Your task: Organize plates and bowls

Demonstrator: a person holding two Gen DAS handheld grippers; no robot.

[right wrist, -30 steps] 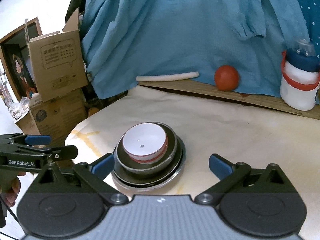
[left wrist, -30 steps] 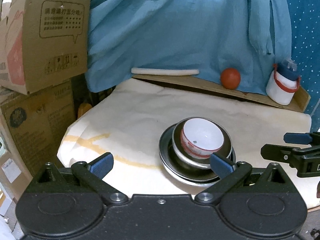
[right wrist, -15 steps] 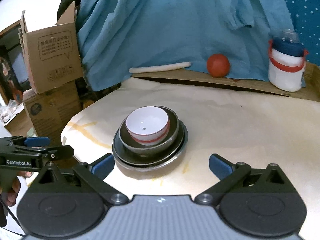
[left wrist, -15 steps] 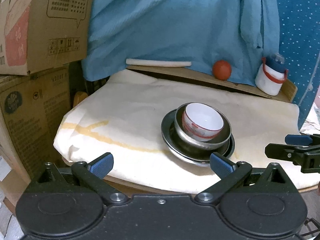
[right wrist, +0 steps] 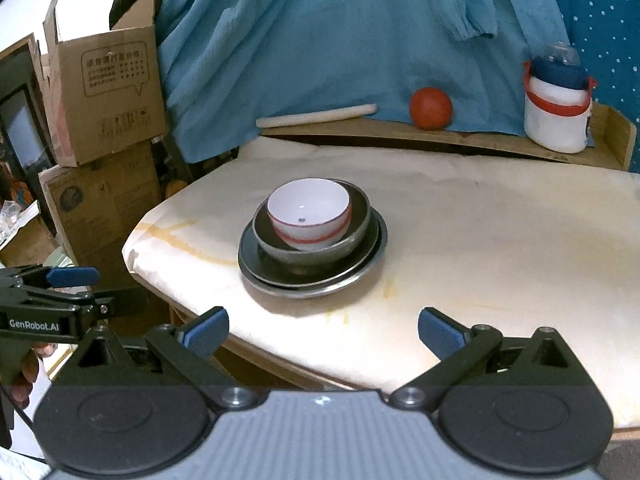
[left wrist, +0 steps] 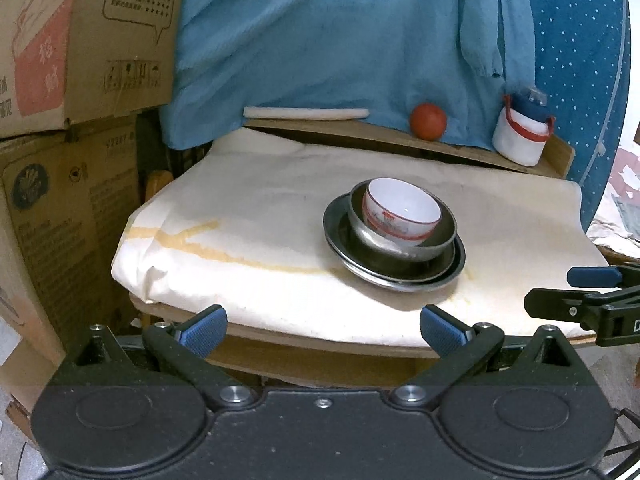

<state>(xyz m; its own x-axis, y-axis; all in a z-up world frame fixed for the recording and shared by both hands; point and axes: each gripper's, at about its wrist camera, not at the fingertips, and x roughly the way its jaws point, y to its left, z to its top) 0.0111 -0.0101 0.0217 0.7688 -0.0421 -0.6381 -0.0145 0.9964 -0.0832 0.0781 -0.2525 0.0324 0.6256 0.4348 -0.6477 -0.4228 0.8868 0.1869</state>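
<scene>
Centre of both views: white ceramic bowl with red band [left wrist: 402, 212] [right wrist: 308, 214] nested in a grey metal bowl [left wrist: 440, 236] [right wrist: 356, 232], both stacked on round dark metal plates [left wrist: 400, 276] [right wrist: 312, 280] on the cream paper-covered worktop [left wrist: 260, 208] [right wrist: 500, 240]. Lower edge of each frame: left claw [left wrist: 324, 330] and right claw [right wrist: 323, 332] spread wide, blue pads apart, empty, clear of the stack at the worktop's near edge. Upper background: red ball [left wrist: 427, 121] [right wrist: 431, 108] and white lidded jar [left wrist: 520, 136] [right wrist: 556, 108] on a wooden ledge [left wrist: 360, 128].
</scene>
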